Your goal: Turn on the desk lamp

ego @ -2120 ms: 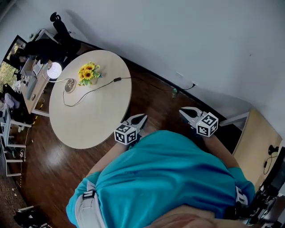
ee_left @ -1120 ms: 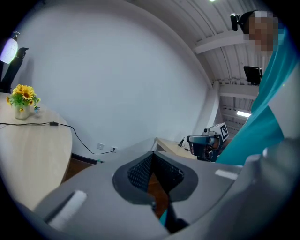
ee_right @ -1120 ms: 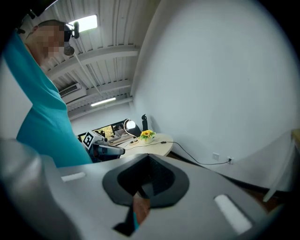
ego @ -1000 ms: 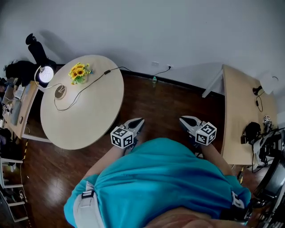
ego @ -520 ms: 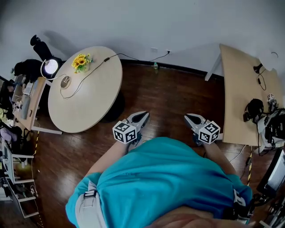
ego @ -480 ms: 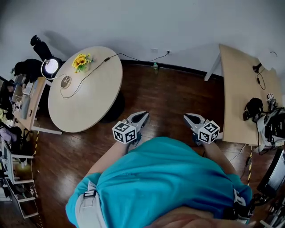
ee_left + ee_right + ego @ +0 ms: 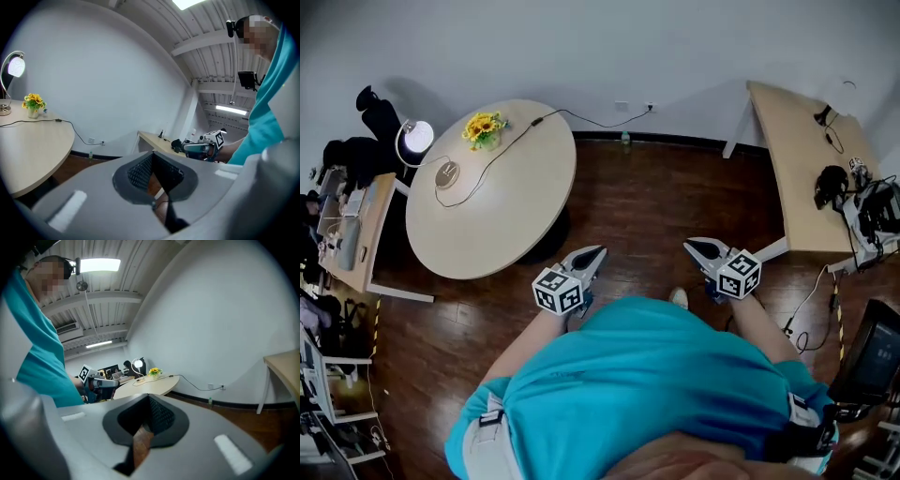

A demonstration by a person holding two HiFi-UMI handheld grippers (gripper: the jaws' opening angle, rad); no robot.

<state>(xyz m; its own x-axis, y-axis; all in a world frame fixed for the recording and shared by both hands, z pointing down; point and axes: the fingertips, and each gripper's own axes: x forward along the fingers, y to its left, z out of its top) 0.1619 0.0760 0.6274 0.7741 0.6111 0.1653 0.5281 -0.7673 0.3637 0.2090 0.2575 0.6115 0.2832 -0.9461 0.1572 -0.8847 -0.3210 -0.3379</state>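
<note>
— Which way is the desk lamp [image 7: 417, 137] lying from the fingers?

— Forward and to the left. It is standing at the far left rim of the round tabletop [image 7: 497, 225], just beside the sunflowers [image 7: 485, 128], with its thin neck arching up from a round base [image 7: 447, 174]. The left gripper [image 7: 592, 254] is hanging over the floor near the tabletop's closer edge, so it is the nearer one. The right gripper [image 7: 695, 247] is sitting well apart, further right.

— Are they gripping anything?

— No. In both gripper views the fingers are pressing together with nothing between them.

— And what is proving hard to read?

— The switch. The base is showing too small to make out a button, and I cannot tell whether the dark lump on the cable [image 7: 536, 121] is one. The lamp head is glowing in all three views, so I am judging it may already be on.
</note>
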